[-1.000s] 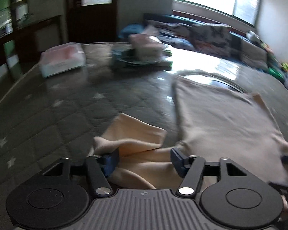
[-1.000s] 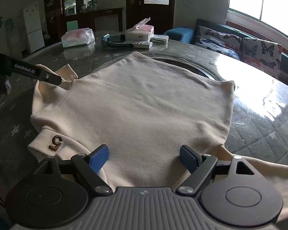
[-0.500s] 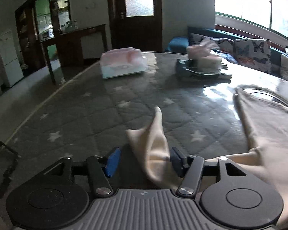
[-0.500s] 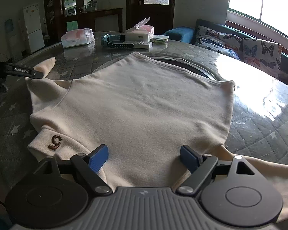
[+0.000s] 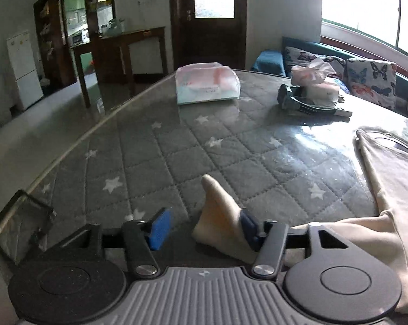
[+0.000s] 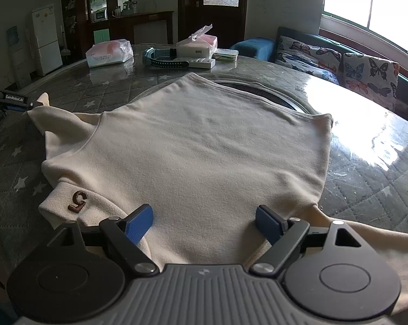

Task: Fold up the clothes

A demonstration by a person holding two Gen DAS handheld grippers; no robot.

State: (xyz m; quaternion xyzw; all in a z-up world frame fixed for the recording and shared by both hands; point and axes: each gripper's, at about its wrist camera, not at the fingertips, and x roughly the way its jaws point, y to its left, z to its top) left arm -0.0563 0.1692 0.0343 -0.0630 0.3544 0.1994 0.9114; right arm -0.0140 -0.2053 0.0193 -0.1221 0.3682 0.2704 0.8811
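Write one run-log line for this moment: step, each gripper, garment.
step: sleeve pulled out | left gripper: open, sleeve against one finger | right gripper: open over sweater | sweater: flat on table

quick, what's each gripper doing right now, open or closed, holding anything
Left gripper: open, cream sweater's sleeve draped against one finger, not clamped.
Right gripper: open over the sweater's body, holding nothing.

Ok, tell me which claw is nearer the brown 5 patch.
Right. The right claw hovers open just beside the brown 5 patch; the left claw sits farther off at the sleeve tip.
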